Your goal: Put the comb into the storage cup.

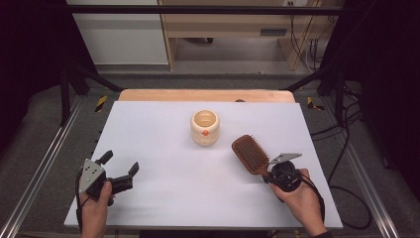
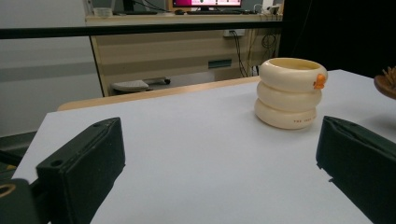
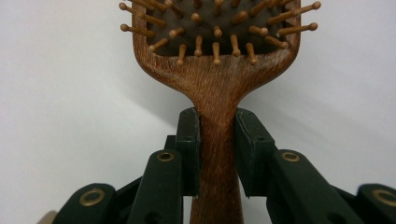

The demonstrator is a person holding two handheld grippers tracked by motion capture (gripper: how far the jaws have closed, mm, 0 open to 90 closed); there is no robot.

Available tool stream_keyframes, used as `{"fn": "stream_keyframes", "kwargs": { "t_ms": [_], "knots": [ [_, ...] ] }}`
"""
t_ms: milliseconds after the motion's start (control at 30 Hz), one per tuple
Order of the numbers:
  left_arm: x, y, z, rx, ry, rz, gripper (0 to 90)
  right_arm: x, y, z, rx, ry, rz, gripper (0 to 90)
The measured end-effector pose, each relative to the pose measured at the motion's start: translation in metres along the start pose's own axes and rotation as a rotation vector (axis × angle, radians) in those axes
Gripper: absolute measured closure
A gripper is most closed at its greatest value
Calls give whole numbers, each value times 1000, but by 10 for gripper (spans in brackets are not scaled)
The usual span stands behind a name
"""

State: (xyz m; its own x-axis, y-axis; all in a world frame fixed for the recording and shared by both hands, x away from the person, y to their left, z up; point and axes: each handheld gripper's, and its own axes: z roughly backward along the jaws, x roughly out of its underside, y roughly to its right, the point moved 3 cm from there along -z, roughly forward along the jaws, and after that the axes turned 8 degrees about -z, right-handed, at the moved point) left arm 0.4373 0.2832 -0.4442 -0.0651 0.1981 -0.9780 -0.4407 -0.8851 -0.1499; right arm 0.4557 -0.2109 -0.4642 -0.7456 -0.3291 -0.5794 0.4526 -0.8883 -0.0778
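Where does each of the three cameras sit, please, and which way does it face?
High view: above the near edge, facing forward and down on the table; forearms, both hand-held grippers.
Left gripper view: rides the left hand-held gripper, facing the cream cup; open jaws.
Right gripper view: rides the right hand-held gripper, clamping the hairbrush.
Shared: cup, hairbrush.

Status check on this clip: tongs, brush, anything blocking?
Right tongs shut on hairbrush handle. Left tongs open, empty. Cup stands apart, nothing blocking.

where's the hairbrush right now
In the high view the hairbrush is on the right half of the white table, just right of the cream cup. The right claw is clamped on its handle, bristles up.
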Motion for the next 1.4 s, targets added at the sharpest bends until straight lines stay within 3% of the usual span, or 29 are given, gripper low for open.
{"fn": "stream_keyframes", "kwargs": {
  "t_ms": [267, 433, 533, 633, 767, 867, 1000, 1100, 1167, 1400],
  "knots": [
    [-17, 22, -3, 37, 3, -16, 19, -8, -3, 7, -24, 142, -12, 729],
    [-34, 44, -14, 97, -1, -42, 19, -9, -2, 11, -31, 213, -16, 730],
    [-43, 56, -24, 131, 7, -29, 20, -10, -2, 13, -52, 249, -22, 730],
    [-54, 68, -32, 125, 13, -67, 26, -11, -5, 15, -56, 293, -33, 730],
    [-69, 80, -41, 161, 22, -62, 27, -13, -10, 18, -55, 337, -46, 730],
    [-77, 89, -45, 191, 14, -90, 27, -11, -16, 19, -70, 377, -49, 730],
    [-83, 100, -48, 235, 8, -79, 28, -12, -23, 21, -72, 413, -30, 730],
    [-88, 111, -51, 261, 7, -103, 28, -15, -29, 22, -75, 438, -25, 730],
    [-91, 118, -54, 283, 8, -98, 28, -16, -31, 24, -79, 451, -32, 730],
    [-98, 136, -69, 323, 3, -119, 28, -17, -32, 23, -87, 463, -32, 730]
  ]
}}
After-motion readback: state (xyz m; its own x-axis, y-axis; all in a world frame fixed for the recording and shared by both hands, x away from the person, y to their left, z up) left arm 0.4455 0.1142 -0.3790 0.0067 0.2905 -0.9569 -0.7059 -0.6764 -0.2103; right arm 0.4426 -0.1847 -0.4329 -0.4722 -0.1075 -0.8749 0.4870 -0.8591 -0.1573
